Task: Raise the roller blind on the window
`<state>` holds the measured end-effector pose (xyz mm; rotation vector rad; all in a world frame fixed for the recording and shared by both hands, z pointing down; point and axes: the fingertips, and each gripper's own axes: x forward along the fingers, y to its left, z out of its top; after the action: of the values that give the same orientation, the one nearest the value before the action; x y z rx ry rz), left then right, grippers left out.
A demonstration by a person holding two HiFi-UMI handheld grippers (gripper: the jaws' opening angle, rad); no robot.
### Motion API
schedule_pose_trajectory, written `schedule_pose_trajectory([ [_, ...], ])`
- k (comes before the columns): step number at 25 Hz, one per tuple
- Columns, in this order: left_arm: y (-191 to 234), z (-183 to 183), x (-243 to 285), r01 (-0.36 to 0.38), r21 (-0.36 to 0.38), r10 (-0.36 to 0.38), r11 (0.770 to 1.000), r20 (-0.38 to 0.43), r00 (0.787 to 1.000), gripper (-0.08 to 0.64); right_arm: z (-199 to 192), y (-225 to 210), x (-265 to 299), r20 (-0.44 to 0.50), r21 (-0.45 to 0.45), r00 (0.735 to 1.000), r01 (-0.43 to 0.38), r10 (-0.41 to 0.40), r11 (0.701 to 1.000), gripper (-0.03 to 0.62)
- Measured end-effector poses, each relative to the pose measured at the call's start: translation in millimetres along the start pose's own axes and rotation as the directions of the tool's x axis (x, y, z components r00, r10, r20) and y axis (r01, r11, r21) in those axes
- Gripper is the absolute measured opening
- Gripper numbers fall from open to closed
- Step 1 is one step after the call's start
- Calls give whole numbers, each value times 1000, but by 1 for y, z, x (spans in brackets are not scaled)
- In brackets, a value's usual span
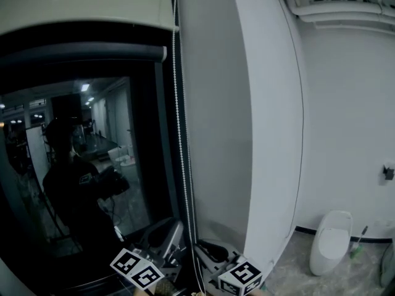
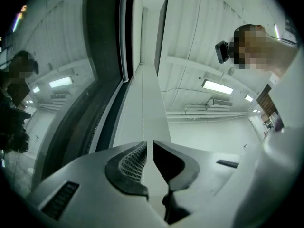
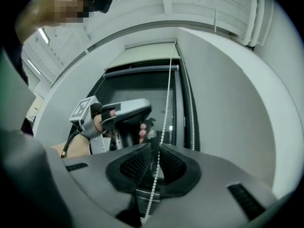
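Although the window (image 1: 92,165) is dark, glossy glass that mirrors the room, the roller blind (image 1: 86,5) is plain to see: one pale, matt sheet of fabric across the window's top, ending in one rounded bottom bar (image 1: 80,54) well above the window's middle; one bead chain (image 1: 182,134) of small white balls hangs along the window's right edge, showing as two strands in the right gripper view; the right gripper (image 3: 156,148) has its two black, ribbed pads (image 3: 135,165) closed on one strand, which runs taut between them toward the window's top; the left gripper (image 2: 149,146), in front of the window's glass, has its pads drawn almost together with a thin slit left, and a strand meets the tip of one pad, though whether it is pinched cannot be made out; each gripper carries one black-and-white marker cube (image 1: 137,268); a smooth white wall (image 1: 216,103) curves away right of the window.
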<state>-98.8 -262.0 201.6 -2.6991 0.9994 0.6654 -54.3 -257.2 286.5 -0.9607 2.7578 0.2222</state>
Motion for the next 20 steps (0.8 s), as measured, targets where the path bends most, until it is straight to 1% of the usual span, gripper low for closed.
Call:
schedule_pose_trajectory([
  [2,6,1,-7,-15,-19,15,1000,5,1000,15,12,-11,-6,37,7,998,41,-41,999,35],
  [5,12,2,-10,-32,-27,32,999,2,999,15,29,-19,-10,82,-32,993,87,-84,996,34],
  [6,12,1,-10,-35,-26,35,999,-2,999,15,35,-19,-9,93,-48,992,94,-89,994,21],
  [7,12,-1,-10,-36,-25,36,999,-8,999,15,39,-18,-9,105,-60,991,91,-84,994,9],
  [10,11,-5,-10,-38,-27,37,999,-26,999,14,48,-14,-7,158,-79,986,60,-47,995,9],
  [15,9,-9,-12,-43,-43,41,998,-45,998,14,51,-14,-9,146,-86,988,71,-58,994,9],
  [20,10,-15,-14,-45,-50,42,998,-59,997,14,58,-8,-9,175,-79,984,46,-32,996,9],
])
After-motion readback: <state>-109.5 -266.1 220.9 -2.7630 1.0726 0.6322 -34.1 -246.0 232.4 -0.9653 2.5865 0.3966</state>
